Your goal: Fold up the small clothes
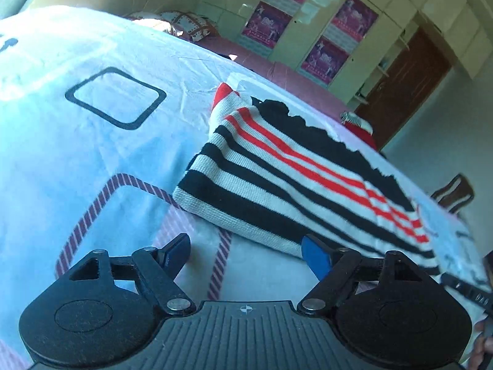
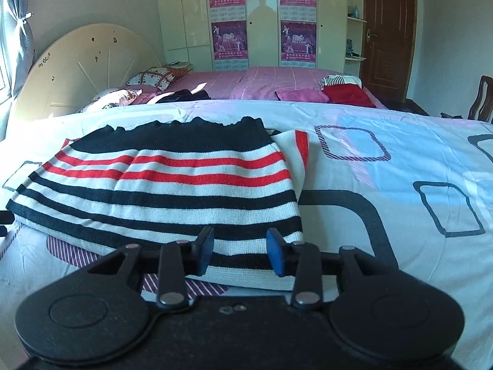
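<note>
A small knit garment (image 1: 277, 178) with black, white and red stripes lies folded flat on the pale blue bedsheet (image 1: 92, 154). In the left wrist view my left gripper (image 1: 246, 249) is open wide at the garment's near corner, over bare sheet. Its right pad (image 1: 317, 256) sits at the garment's edge. In the right wrist view the same garment (image 2: 172, 185) fills the left half. My right gripper (image 2: 240, 248) hovers over its near hem with the jaws apart. The striped fabric lies flat between the pads (image 2: 205, 246), not pinched.
The sheet (image 2: 400, 169) carries black and striped square outlines. Behind it a pink bed (image 2: 262, 83) holds pillows (image 2: 154, 77) and a red and striped pile of clothes (image 2: 345, 92). A wardrobe, a brown door (image 2: 388, 30) and a chair (image 2: 480, 98) stand beyond.
</note>
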A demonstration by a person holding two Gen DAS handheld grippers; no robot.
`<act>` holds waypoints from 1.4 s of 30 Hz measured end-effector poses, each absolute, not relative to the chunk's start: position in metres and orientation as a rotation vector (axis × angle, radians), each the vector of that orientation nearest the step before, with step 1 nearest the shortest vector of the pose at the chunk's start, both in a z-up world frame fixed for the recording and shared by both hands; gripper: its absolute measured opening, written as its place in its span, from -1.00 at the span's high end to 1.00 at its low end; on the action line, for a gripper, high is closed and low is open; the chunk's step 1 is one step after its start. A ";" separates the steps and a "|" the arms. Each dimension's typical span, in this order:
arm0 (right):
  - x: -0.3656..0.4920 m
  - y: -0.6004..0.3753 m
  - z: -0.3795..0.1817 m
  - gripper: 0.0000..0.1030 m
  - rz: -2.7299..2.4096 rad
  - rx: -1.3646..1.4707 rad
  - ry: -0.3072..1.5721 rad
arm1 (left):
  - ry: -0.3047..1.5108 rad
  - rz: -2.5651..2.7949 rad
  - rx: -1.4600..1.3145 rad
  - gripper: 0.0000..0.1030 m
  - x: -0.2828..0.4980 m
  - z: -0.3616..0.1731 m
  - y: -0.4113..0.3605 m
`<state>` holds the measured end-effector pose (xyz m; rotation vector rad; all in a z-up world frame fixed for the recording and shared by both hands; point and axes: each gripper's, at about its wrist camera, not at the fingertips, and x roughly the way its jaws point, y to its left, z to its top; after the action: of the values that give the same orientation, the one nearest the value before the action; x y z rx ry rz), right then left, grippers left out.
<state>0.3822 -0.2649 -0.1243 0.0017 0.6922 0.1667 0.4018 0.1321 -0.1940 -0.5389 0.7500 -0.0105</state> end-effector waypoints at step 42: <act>0.463 -0.147 -0.133 0.52 0.294 0.033 0.684 | 0.699 -0.087 0.007 -0.53 0.523 -0.163 0.031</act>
<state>0.4635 -0.1474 -0.1333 0.0330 0.6843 0.2941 0.5231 0.0308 -0.1630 0.0068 0.6993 -0.0867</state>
